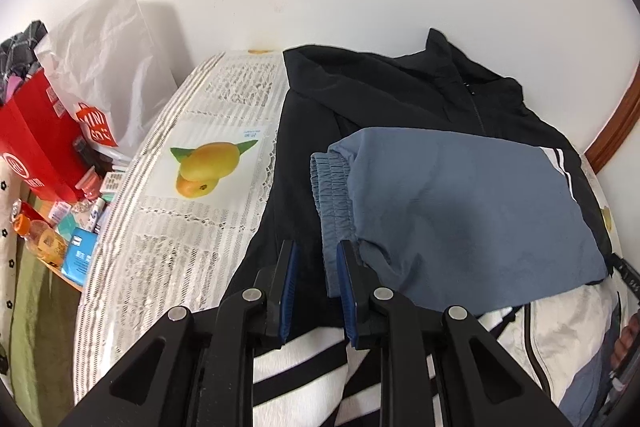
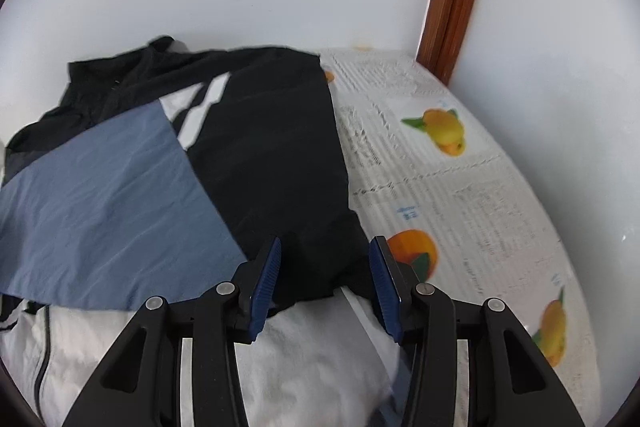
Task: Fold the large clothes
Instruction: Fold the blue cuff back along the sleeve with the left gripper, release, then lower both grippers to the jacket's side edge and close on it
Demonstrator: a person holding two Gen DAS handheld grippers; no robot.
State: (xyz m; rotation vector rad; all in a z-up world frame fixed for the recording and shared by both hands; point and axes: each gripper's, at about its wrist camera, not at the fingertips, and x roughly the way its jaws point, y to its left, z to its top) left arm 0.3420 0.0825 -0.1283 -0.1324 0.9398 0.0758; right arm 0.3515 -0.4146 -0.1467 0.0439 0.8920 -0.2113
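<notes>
Jacket (image 1: pixel 400 115) spread on table (image 1: pixel 188 227), collar toward wall; blue sleeve (image 1: pixel 460 211) lies folded across its body, likely to narrow it. Left gripper (image 1: pixel 316 291) parted, empty, over sleeve cuff. Right gripper (image 2: pixel 324 279) wide apart, holding nothing, above black side edge.

The white plastic bag (image 1: pixel 105 67) carries an orange tag reading "MINISO"; other print is illegible.

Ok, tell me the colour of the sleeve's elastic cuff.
Blue-grey cuff, best in the left wrist view.
</notes>
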